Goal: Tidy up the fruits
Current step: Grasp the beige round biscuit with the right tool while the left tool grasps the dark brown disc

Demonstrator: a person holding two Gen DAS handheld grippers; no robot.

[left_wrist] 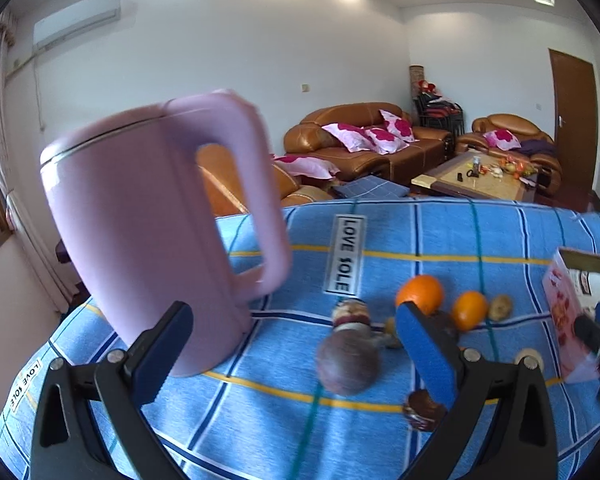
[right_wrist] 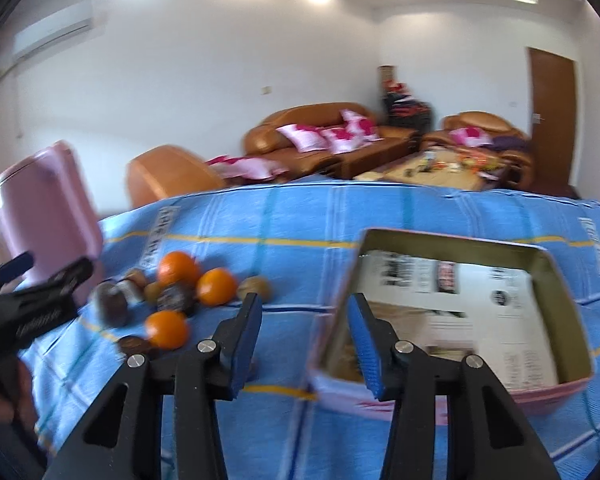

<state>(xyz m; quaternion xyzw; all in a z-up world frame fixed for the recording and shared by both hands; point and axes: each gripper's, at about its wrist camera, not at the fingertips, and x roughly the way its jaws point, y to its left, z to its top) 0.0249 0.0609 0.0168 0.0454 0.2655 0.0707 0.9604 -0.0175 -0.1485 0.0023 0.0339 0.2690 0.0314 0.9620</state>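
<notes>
A heap of fruit lies on the blue checked cloth (left_wrist: pixel 400 236): oranges (left_wrist: pixel 420 290) (right_wrist: pixel 216 286), a dark purple round fruit (left_wrist: pixel 348 362), brown kiwis (left_wrist: pixel 500 307) (right_wrist: pixel 254 287) and dark cut fruits (left_wrist: pixel 422 410). A pink box (right_wrist: pixel 452 320), open at the top and lined with printed paper, stands to the right of the heap. My left gripper (left_wrist: pixel 296 342) is open and empty, hovering over the purple fruit. My right gripper (right_wrist: pixel 304 336) is open and empty beside the box's left wall. It also shows at the right edge of the left wrist view (left_wrist: pixel 598 336).
A tall pink kettle (left_wrist: pixel 160 232) with a handle stands at the left, close to my left finger; it also shows in the right wrist view (right_wrist: pixel 44 208). Brown sofas (left_wrist: pixel 364 140) and a coffee table (left_wrist: pixel 476 180) lie beyond the table's far edge.
</notes>
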